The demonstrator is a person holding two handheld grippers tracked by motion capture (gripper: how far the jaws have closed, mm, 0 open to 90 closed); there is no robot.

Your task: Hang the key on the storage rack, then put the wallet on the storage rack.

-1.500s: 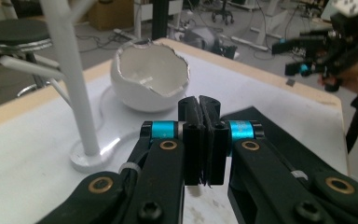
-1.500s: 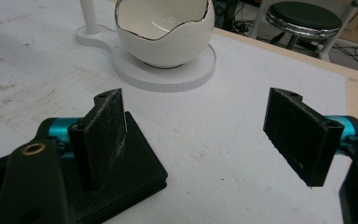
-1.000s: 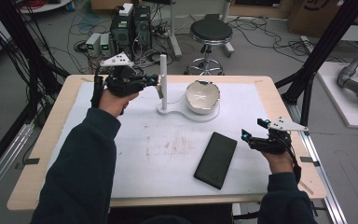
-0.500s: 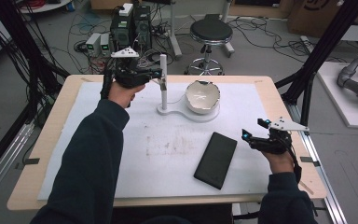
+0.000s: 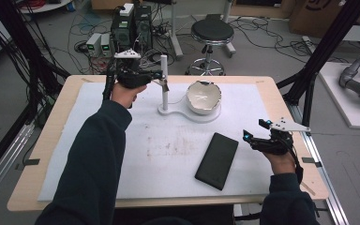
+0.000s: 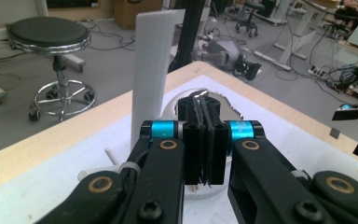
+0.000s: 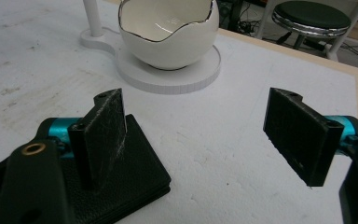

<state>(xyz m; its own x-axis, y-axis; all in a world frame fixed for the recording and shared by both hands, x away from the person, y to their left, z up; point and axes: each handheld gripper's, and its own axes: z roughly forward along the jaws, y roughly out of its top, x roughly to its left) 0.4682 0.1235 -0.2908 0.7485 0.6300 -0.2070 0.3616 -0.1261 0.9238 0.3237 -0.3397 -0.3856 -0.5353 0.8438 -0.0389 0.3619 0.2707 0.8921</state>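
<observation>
Right now my left gripper (image 5: 158, 77) is up at the far side of the table (image 5: 56, 117), jaws pressed flat together with nothing between them, tips just beside the white post (image 5: 164, 79) of the stand. That post rises from a white base (image 5: 173, 111) which runs over to the egg-shaped bowl (image 5: 204, 96), so the room on that side is tight. In the left gripper view the post stands just left of my shut jaws and the bowl's rim peeks out behind them.

My right gripper (image 5: 253, 137) hangs near the table's right edge, jaws spread wide and empty. The black wallet (image 5: 217, 160) lies flat just beside it. Between wallet and bowl the white mat (image 5: 159, 154) is bare.
</observation>
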